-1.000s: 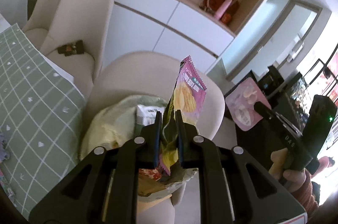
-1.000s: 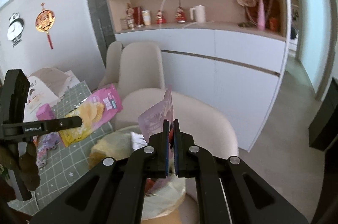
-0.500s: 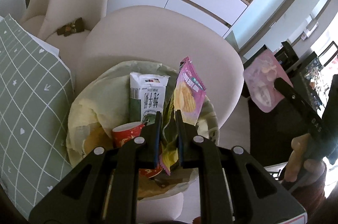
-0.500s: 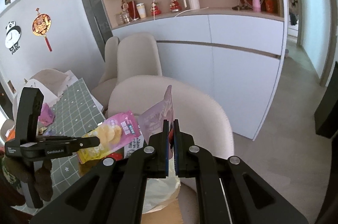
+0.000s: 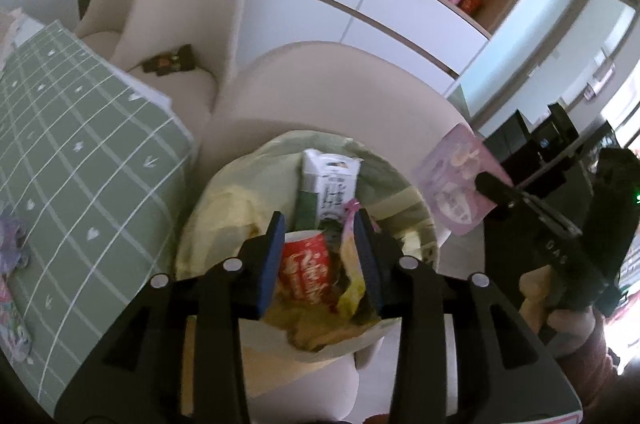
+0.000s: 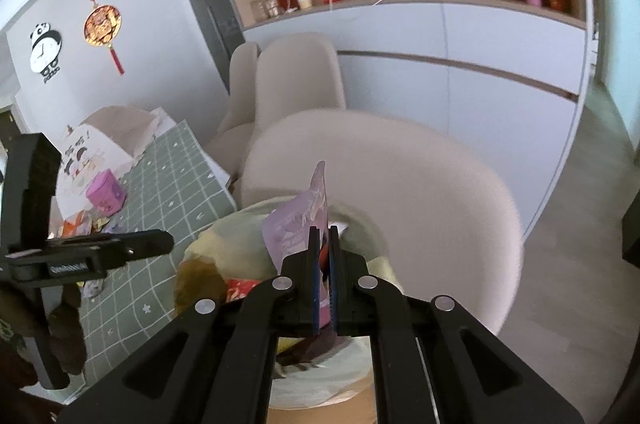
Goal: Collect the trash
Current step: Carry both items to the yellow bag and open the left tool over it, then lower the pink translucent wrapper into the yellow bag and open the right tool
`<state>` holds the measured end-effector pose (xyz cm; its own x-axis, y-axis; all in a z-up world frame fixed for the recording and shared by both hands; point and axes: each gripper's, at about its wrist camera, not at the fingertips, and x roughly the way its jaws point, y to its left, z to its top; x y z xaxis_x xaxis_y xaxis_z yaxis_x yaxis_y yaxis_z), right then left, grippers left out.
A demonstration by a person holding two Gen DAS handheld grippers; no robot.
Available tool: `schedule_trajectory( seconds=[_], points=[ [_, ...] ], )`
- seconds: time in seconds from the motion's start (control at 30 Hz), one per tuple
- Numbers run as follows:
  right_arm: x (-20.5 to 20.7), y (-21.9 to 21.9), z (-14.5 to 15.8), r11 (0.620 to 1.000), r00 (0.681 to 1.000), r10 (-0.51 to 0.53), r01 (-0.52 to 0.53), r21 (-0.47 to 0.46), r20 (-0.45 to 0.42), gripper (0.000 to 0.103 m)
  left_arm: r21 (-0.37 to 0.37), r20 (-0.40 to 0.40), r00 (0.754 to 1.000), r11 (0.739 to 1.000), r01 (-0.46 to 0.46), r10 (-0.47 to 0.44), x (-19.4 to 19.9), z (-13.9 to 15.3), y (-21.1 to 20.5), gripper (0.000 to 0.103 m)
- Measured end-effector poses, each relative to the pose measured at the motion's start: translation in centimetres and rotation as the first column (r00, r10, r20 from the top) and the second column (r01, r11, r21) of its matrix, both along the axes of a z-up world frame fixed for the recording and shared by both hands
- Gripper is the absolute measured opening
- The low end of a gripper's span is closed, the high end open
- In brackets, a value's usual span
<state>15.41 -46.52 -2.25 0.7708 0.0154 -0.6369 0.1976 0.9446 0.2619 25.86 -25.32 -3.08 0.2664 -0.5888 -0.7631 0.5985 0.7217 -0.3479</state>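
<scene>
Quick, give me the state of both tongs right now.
Left tongs: open over the trash bag; the chip packet leans on one finger, unclamped.
Right tongs: closed on the lilac pouch.

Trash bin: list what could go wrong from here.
1. The chip bag stands on edge against one finger of the open left gripper; it may snag and lift out as that gripper leaves.
2. The bin is piled high with a red cup and a carton, so the purple pouch shut in the right gripper may slide off the heap.
</scene>
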Motion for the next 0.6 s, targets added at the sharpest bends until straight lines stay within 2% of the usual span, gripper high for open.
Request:
schedule_trajectory(
  seconds=[0.47, 0.6],
  points=[
    [4.2, 4.5, -3.1, 0.99, 0.988, 0.123, -0.115, 0.08, -0.097, 0.007, -0.009, -0.05, 0.983, 0.984, -0.177, 0.176, -0.2, -0.7, 8.6, 0.034],
    [4.8, 5.6, -3.7, 0.989, 0.981, 0.138, -0.131, 0.062, -0.135, 0.007, -0.01, -0.062, 0.977, 0.978, -0.207, 0.206, -0.2, -1.0, 10.4, 0.035]
  ],
)
